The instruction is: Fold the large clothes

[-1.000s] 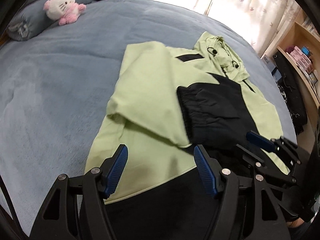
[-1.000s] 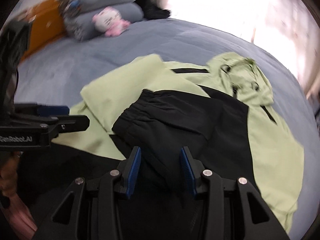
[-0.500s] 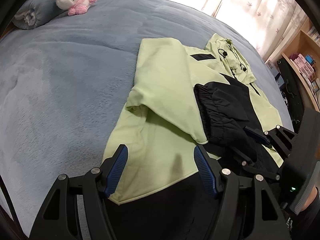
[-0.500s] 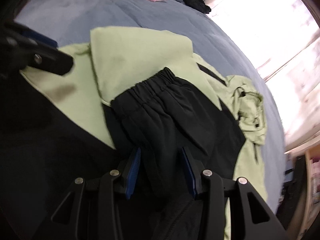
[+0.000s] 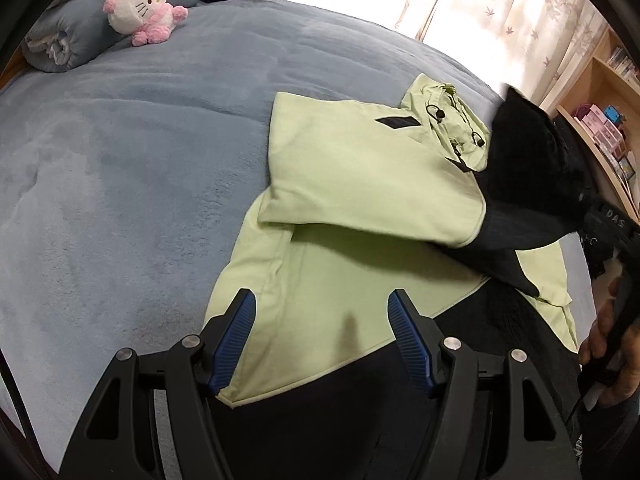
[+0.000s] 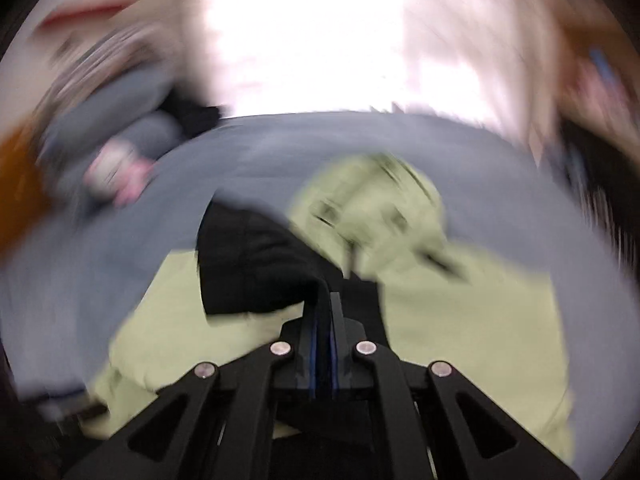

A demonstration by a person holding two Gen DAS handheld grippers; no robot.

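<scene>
The right claw (image 6: 323,320) has just clenched on the black sleeve (image 6: 256,264) (lifted off the jacket (image 5: 360,184)); the left claw (image 5: 322,340) hangs released over its hem.

Left gripper (image 5: 322,338): two black plastic finger arms with triangular cut-outs and round silver screw heads, each tipped at twelve o'clock with a ribbed blue rubber pad (image 5: 236,334). Right gripper (image 6: 323,312): the same black skeletal frame, four silver screws in a row, thin blue pad edges showing at its centre. At three o'clock of the left view, a person's hand (image 5: 608,344) wraps a black handle bearing pale lettering.
</scene>
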